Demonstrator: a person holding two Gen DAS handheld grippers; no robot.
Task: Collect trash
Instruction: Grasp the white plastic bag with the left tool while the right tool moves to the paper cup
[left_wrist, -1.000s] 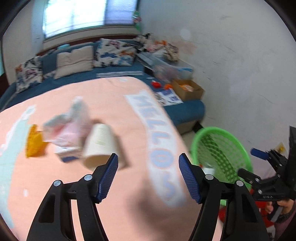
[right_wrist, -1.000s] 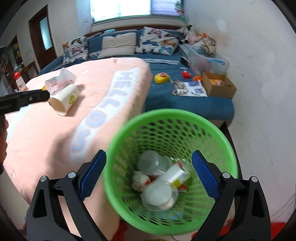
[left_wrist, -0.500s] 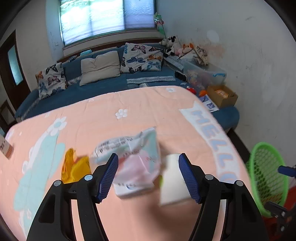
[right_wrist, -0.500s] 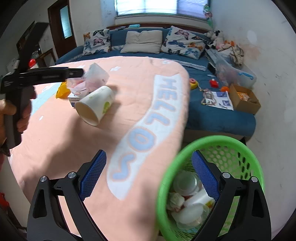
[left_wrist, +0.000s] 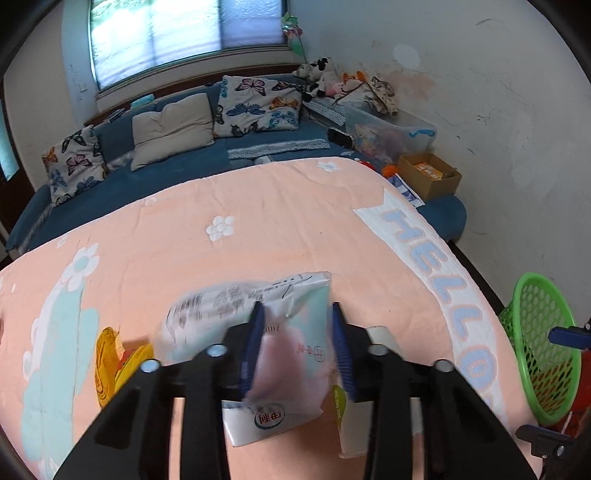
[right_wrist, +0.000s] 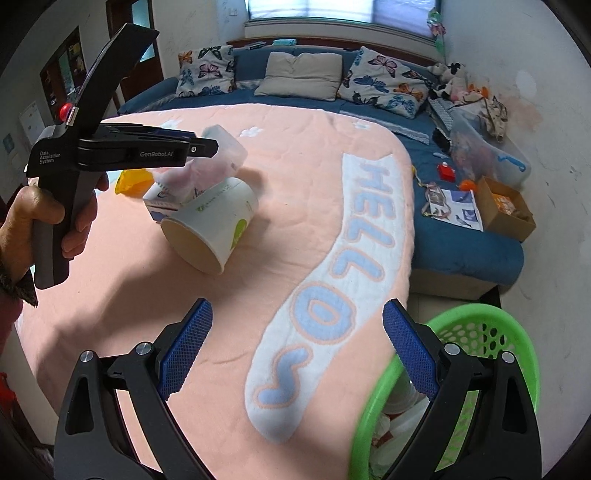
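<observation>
Crumpled plastic wrapper (left_wrist: 291, 354) atop paper cup (right_wrist: 212, 230)

A bed (left_wrist: 280, 236) carries everything, spread with a peach-pink quilt (right_wrist: 295, 155) patterned with white flowers, a pale blue shape and a white band reading "HELLO". On the quilt a white paper cup (right_wrist: 212, 227) lies on its side, open mouth toward the right wrist camera. Touching it on its far side is a small white carton (right_wrist: 162, 205), with a soft plastic tissue pack (left_wrist: 295, 354) on top. Just beside these lies a crumpled orange wrapper (left_wrist: 110, 363). Beyond the quilt, a blue sheet (right_wrist: 461, 243) holds a printed leaflet (right_wrist: 456, 208), a brown cardboard box (right_wrist: 504, 208) and small toys. A green mesh basket (right_wrist: 476, 325) stands beside the bed's near corner.
</observation>
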